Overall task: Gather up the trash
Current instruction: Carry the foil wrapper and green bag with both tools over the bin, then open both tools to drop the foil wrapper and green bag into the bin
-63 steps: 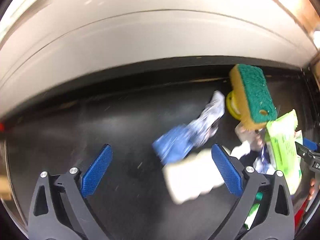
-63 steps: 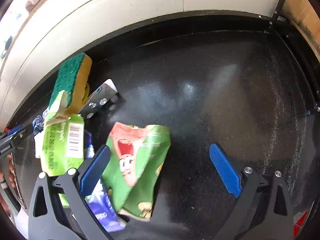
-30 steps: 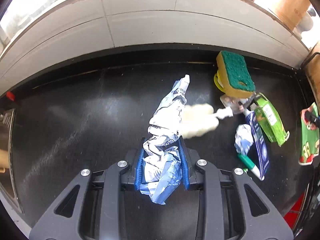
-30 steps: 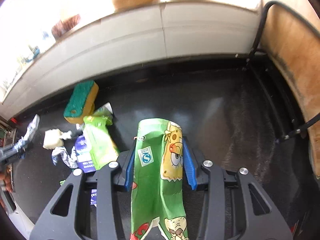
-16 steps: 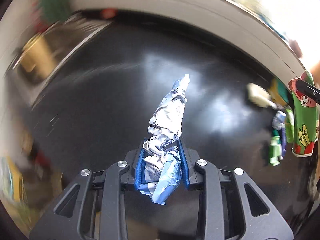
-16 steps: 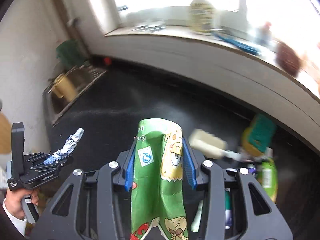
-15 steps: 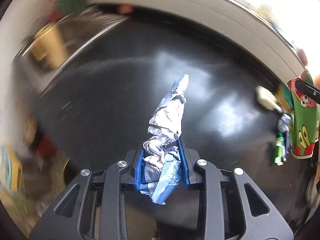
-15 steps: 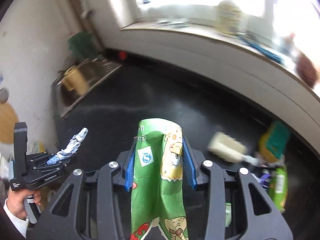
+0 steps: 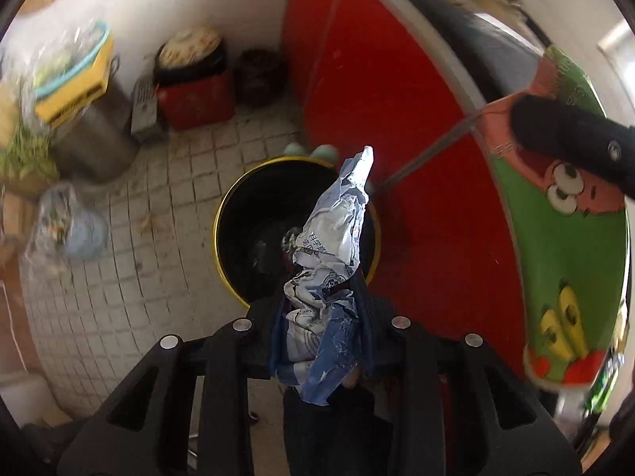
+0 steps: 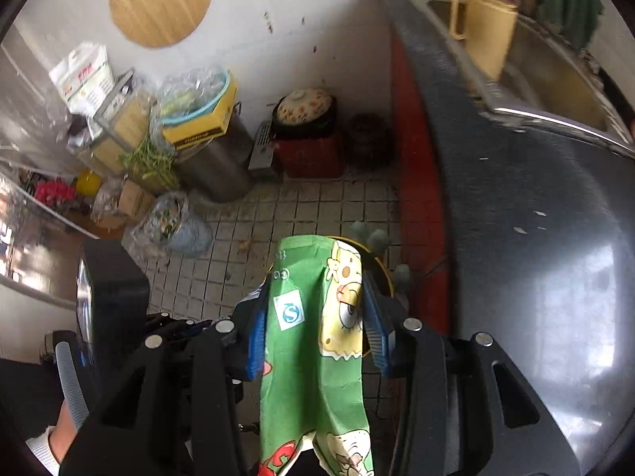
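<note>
Crumpled blue-and-white wrapper [image 9: 325, 277] pinched between the blue pads of the left gripper [image 9: 322, 331], twisted tip pointing up and away, hanging directly above the open mouth of a bin. Green cartoon snack bag [image 10: 317, 341] clamped the same way in the right gripper [image 10: 317, 337], drooping down toward the camera, top edge folded over between the pads. Same green bag also visible at the right edge of the left wrist view [image 9: 563, 214], beside the wrapper and apart from it.

Just beyond both loads: round black trash bin with a yellow rim [image 9: 222, 214], standing on a floor of small pale tiles [image 9: 131, 261], dark rubbish inside. Mostly hidden behind the bag in the right wrist view, only a sliver of rim showing [image 10: 387, 273].

To the right of the bin, a red cabinet front [image 9: 397, 139] under a dark countertop [image 10: 535, 238].

Farther back against the white wall: a red crate [image 10: 311, 156] with a lidded pot on top, a steel drum [image 10: 214, 170], a yellow box [image 10: 202, 125], bagged clutter. Round wooden board [image 10: 158, 0] high on the wall.
</note>
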`<state>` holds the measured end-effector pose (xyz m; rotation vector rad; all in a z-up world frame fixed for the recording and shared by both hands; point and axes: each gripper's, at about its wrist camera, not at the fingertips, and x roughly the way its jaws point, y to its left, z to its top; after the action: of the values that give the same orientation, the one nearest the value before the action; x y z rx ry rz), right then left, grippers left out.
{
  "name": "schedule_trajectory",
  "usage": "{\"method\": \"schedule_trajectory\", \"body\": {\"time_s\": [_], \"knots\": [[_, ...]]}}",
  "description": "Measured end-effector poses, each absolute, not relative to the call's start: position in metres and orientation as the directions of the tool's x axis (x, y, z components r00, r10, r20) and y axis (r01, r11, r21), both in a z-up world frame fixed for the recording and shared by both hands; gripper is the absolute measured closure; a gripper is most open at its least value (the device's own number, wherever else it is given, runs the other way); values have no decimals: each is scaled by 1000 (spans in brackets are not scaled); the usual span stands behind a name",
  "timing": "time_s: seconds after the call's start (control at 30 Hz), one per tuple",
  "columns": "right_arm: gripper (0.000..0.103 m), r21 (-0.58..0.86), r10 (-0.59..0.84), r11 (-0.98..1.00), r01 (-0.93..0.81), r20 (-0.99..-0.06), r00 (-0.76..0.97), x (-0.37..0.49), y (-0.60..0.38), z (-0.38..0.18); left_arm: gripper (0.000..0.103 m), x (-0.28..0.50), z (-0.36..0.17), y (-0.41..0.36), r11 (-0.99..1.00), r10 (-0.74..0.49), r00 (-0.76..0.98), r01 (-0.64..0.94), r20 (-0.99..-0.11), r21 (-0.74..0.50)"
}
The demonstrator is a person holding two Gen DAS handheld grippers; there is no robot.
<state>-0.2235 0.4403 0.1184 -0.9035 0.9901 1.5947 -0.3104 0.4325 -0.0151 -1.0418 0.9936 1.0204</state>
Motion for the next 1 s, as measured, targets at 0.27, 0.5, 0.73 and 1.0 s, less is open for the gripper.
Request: {"method": "schedule_trajectory", "body": {"time_s": [0.27, 0.5, 0.73, 1.0], "knots": [[62, 144, 186, -77, -987, -970, -156, -250, 507, -45, 73, -326, -160, 459, 63, 73, 206, -977, -976, -202], [61, 124, 82, -14, -992, -989, -125, -238, 516, -132, 73, -329, -221, 457, 16, 20, 205, -979, -979, -205], [61, 122, 71, -41, -992, -990, -124, -242, 520, -144, 72, -323, -227, 457, -3, 13, 211, -977, -977, -211], [17, 184, 242, -32, -982, -952, -187, -237, 524, -48, 7, -341, -159, 447, -86, 145, 240, -963, -960, -254]]}}
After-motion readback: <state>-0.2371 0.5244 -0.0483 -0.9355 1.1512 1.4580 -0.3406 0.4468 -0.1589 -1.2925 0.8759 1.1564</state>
